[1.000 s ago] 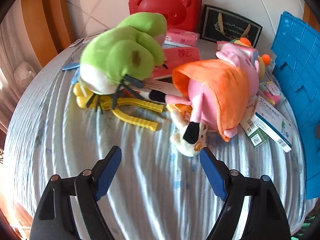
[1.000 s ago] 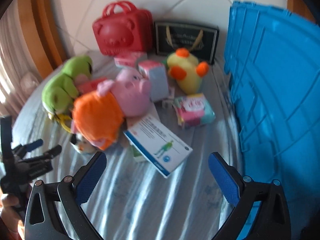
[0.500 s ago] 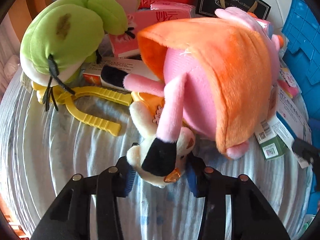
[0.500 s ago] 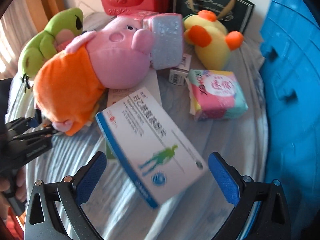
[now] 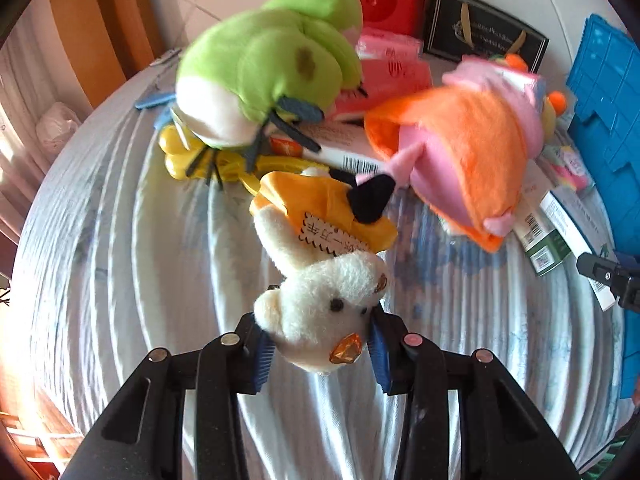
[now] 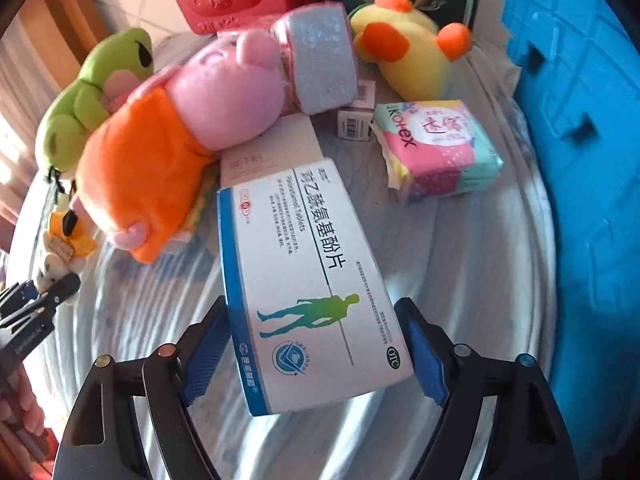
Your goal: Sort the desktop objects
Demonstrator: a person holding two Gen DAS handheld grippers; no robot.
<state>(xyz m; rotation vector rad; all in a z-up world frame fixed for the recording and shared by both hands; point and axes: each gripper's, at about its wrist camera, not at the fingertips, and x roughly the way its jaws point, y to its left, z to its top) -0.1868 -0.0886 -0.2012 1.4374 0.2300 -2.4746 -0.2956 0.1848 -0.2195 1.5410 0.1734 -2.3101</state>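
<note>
the sorting has only just begun. most of the things lie in a heap on the striped cloth (image 5: pixel 120 280), out past both sets of jaws.

the left gripper (image 5: pixel 320 350) has just been closing, and now its blue pads pinch the head of the little white bear (image 5: pixel 320 312). the bear sits right between the jaws. its yellow top (image 5: pixel 316 208) reaches away from them toward the pile. i cannot tell if the bear is off the cloth yet.

the right gripper (image 6: pixel 316 350) has just been closing too. the white and blue medicine box (image 6: pixel 304 280) lies between its jaws. the left pad looks like it touches the box edge, but the right pad has a small gap, so the box is not squeezed yet.

past the left jaws are the green frog (image 5: pixel 264 68), the pink pig in orange (image 5: pixel 460 152) and the yellow tongs (image 5: pixel 208 160). past the right jaws are the pink tissue pack (image 6: pixel 436 148) and the yellow duck toy (image 6: pixel 408 48). the blue crate (image 6: pixel 580 140) stands off to the right side of the right jaws. i cannot see inside it, so i cannot say if anything is sorted.

i think two things are being picked up and all the rest still waits.
</note>
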